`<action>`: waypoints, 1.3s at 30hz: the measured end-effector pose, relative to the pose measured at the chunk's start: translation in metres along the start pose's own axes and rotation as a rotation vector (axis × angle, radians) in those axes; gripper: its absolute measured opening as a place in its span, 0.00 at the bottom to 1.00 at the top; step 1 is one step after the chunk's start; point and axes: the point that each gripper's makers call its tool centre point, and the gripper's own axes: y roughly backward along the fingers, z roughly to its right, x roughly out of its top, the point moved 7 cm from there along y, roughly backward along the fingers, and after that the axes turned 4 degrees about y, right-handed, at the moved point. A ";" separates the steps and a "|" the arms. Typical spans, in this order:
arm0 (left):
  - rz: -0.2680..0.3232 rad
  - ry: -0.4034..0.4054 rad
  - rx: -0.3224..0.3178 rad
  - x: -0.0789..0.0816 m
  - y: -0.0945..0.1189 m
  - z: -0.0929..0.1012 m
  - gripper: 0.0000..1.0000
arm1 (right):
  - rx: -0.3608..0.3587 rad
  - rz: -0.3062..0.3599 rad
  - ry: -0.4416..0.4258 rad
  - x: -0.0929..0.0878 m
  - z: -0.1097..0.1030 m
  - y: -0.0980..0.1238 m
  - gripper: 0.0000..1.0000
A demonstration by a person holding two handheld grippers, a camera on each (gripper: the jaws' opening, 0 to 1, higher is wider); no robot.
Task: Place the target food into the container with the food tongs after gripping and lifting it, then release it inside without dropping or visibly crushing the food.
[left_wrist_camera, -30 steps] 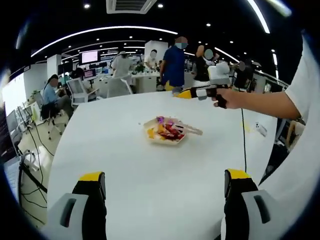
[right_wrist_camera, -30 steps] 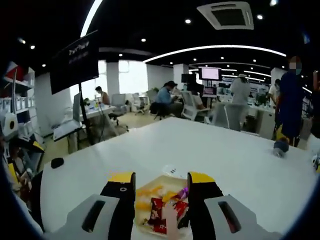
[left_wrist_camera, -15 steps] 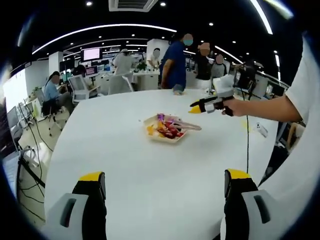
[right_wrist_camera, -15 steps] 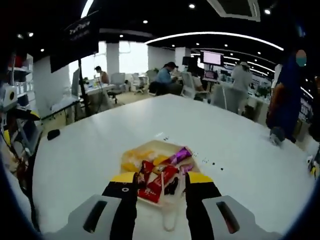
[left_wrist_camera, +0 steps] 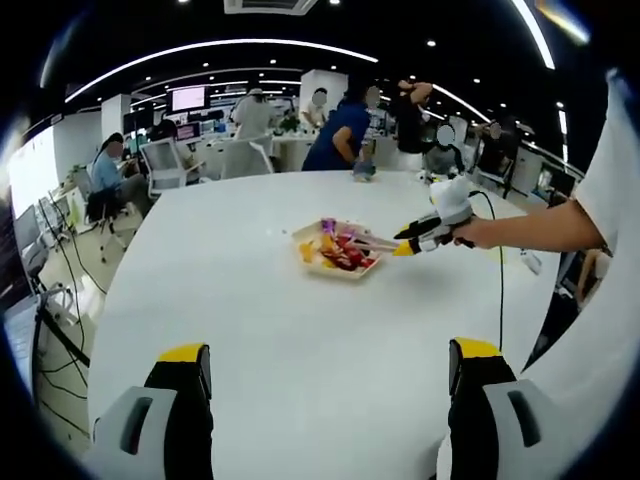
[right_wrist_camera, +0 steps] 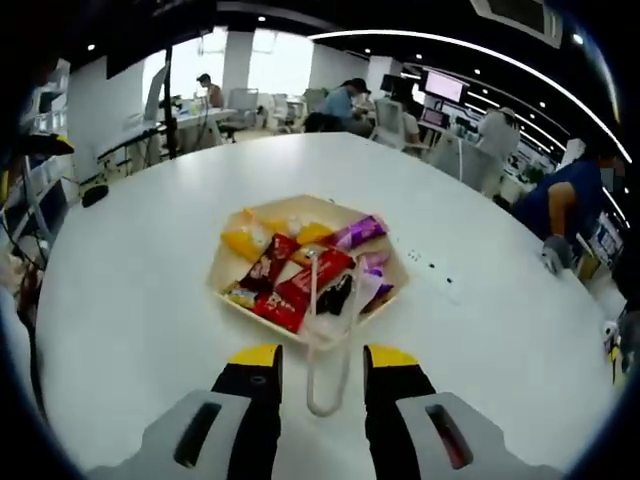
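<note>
We see one white round tabletop [left_wrist_camera: 250,330] carrying one shallow beige tray [right_wrist_camera: 225,262], and on that tray one heap of wrapped snacks [right_wrist_camera: 300,285]. We count at least three red packets, about three yellow ones toward 11 o'clock of the heap, one purple wrapper [right_wrist_camera: 358,232] at 1 o'clock and one dark piece near the middle; the exact total we cannot tell.

One pair of clear food tongs [right_wrist_camera: 311,330] lies with its two arms over the snacks and its looped end off the tray's near rim, on the tabletop.

In the right gripper view the right tongs [right_wrist_camera: 320,370] sit low over the tabletop at 6 o'clock, with the tray at 12 o'clock from them. Their two jaws stand moderately apart on either side of the clear loop. A gap shows on both sides, and they grip nothing.

In the left gripper view the left tongs [left_wrist_camera: 325,400] hang at 6 o'clock with both jaws spread wide and nothing between them. The tray [left_wrist_camera: 345,270] lies well beyond, toward 12 o'clock. The right tongs [left_wrist_camera: 412,245] reach in from 3 o'clock, held in a hand [left_wrist_camera: 478,232], their yellow tips just beside the tray's edge.

Several people stand or sit among desks behind the tabletop.
</note>
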 end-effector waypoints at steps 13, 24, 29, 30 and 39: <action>-0.010 -0.002 0.002 0.006 -0.008 -0.004 0.99 | -0.017 -0.056 -0.116 -0.007 -0.004 -0.004 0.14; 0.018 -0.030 -0.061 0.011 -0.012 0.002 0.99 | -0.073 0.052 -0.140 0.018 0.003 0.033 0.14; 0.028 -0.060 -0.168 0.018 -0.023 0.008 0.98 | -0.085 0.087 -0.161 0.031 -0.010 0.059 0.14; 0.028 -0.068 -0.179 0.019 -0.025 0.009 0.98 | -0.093 0.092 -0.163 0.033 -0.012 0.064 0.14; 0.071 -0.130 -0.332 0.037 -0.045 0.026 0.99 | -0.147 0.123 -0.196 0.053 -0.037 0.111 0.14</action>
